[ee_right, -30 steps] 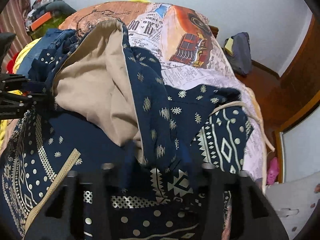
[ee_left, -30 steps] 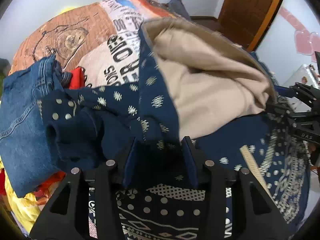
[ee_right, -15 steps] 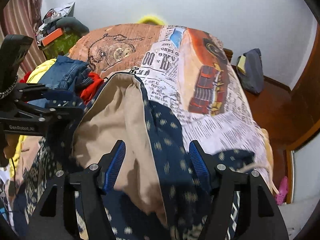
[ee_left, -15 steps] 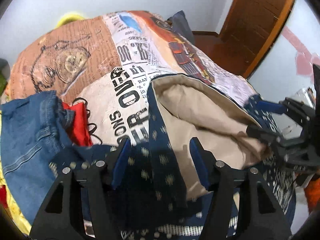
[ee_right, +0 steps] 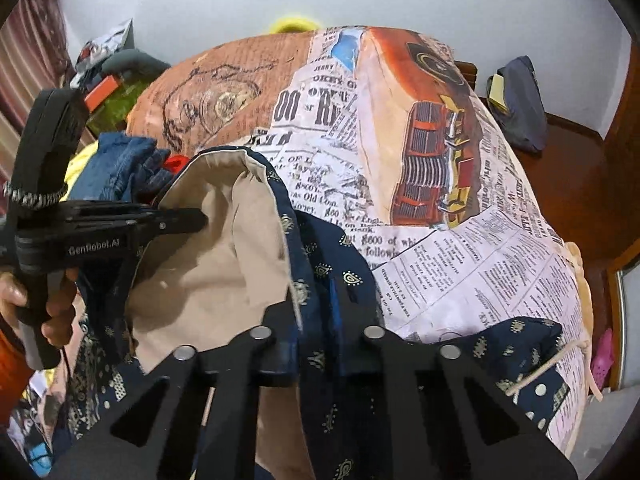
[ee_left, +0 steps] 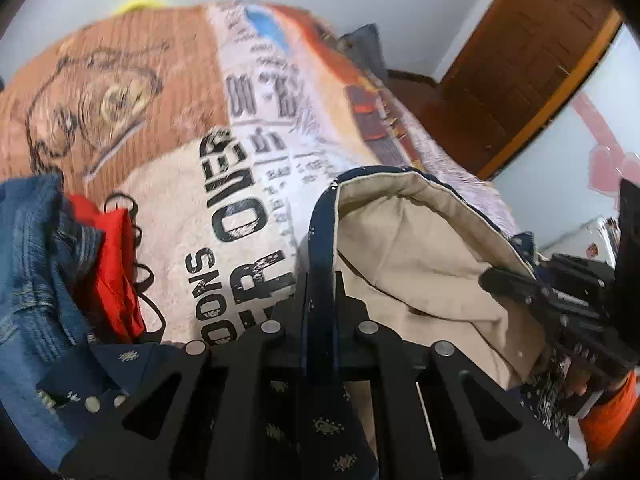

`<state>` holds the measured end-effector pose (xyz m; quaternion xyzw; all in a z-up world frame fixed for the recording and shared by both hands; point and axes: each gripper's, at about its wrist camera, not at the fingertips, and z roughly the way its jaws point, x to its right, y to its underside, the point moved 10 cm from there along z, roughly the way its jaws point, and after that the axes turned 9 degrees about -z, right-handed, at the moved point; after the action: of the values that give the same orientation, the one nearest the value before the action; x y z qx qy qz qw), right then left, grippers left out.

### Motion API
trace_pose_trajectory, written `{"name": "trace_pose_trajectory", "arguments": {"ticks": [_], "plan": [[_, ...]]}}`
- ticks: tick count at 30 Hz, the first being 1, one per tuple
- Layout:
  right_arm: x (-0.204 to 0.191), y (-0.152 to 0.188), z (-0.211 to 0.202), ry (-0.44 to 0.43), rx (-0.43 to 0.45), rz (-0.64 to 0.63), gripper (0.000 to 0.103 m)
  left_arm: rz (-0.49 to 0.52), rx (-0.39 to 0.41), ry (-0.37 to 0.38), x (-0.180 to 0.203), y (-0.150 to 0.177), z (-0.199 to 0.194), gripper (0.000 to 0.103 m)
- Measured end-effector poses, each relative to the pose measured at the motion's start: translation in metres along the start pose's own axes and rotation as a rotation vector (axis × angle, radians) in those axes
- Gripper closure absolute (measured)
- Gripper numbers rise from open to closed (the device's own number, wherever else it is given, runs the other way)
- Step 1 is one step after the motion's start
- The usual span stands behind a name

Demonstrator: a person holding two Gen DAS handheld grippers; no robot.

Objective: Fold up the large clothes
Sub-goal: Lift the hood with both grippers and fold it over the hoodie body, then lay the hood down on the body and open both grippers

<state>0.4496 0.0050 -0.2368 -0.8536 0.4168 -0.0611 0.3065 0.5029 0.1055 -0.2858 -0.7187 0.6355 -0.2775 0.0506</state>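
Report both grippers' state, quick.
Left gripper: shut on the navy patterned, beige-lined garment.
Right gripper: shut on the same garment's edge.

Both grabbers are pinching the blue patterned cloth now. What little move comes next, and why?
Probably lift both hands and pull them slightly apart. The left gripper and right gripper are each shut on the navy garment's edge, and its beige lining sags bunched between them over the bed, so stretching would flatten it for folding.
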Motion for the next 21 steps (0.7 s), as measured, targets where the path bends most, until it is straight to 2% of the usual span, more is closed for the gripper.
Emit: {"name": "trace_pose_trajectory", "arguments": {"ticks": [6, 9, 13, 17, 21], "plan": [[-0.015, 0.000, -0.052, -0.020, 0.065, -0.035, 0.095, 0.129, 0.067, 0.059, 0.042, 0.014, -0.066, 0.096], [-0.027, 0.007, -0.079, -0.026, 0.089, -0.053, 0.095, 0.203, 0.091, 0.067, 0.065, 0.031, -0.101, 0.096], [-0.041, 0.024, -0.104, -0.035, 0.102, -0.072, 0.095, 0.257, 0.088, 0.064, 0.080, 0.060, -0.124, 0.096], [-0.054, 0.052, -0.114, -0.054, 0.076, -0.084, 0.095, 0.268, 0.046, 0.043, 0.077, 0.094, -0.125, 0.096], [-0.062, 0.080, -0.107, -0.072, 0.019, -0.097, 0.095, 0.257, -0.036, 0.053, 0.070, 0.133, -0.116, 0.096]]}}
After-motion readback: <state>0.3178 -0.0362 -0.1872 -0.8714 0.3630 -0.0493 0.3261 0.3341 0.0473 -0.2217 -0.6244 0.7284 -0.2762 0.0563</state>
